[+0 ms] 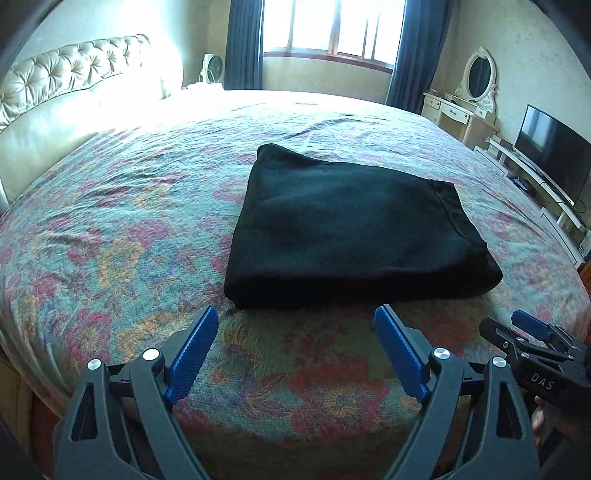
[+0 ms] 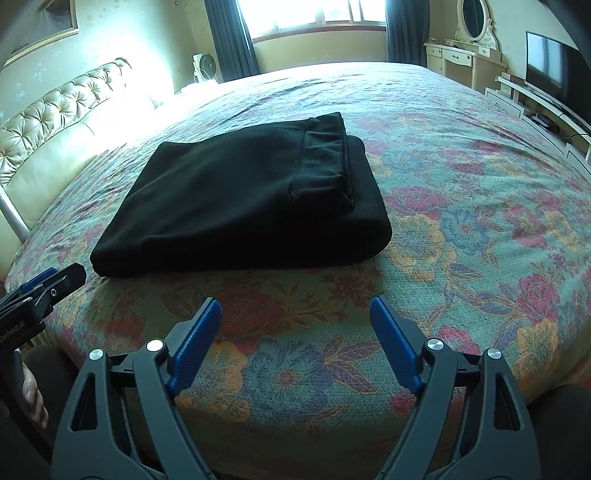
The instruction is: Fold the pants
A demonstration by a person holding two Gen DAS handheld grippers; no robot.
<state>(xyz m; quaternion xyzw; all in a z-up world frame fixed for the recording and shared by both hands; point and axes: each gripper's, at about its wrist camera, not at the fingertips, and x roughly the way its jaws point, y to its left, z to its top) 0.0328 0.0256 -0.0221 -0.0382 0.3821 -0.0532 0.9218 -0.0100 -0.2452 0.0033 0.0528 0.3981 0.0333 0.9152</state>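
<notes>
At the far left stands a cream, button-tufted leather headboard (image 1: 55,85), brightly lit by the window (image 1: 332,26) that sits between dark blue curtains (image 1: 242,44) on the back wall, with a small white fan (image 1: 211,68) below the left curtain. A wide bed covered in a woven floral bedspread of teal, red and orange (image 1: 129,229) fills most of both views. In the foreground the left gripper (image 1: 295,317), a black frame with ribbed blue pads, hangs over the near edge of the bed with its jaws spread wide and nothing between them; only bedspread shows in the gap. Just beyond its fingertips lies the task's garment, a pair of black pants folded into a thick, neat rectangle (image 1: 351,229), flat on the bedspread, its near folded edge close to the bed's front edge; in the right wrist view the ribbed waistband shows on the top layer toward the far right corner. To the right, the right gripper (image 2: 295,308) also hovers over the near edge, jaws released and empty, with the pants ahead and to its left. Neither gripper touches the pants. At the far right stand a cream dressing table with an oval mirror (image 1: 476,81) and a dark flat-screen television (image 1: 550,151) on a low white stand.
</notes>
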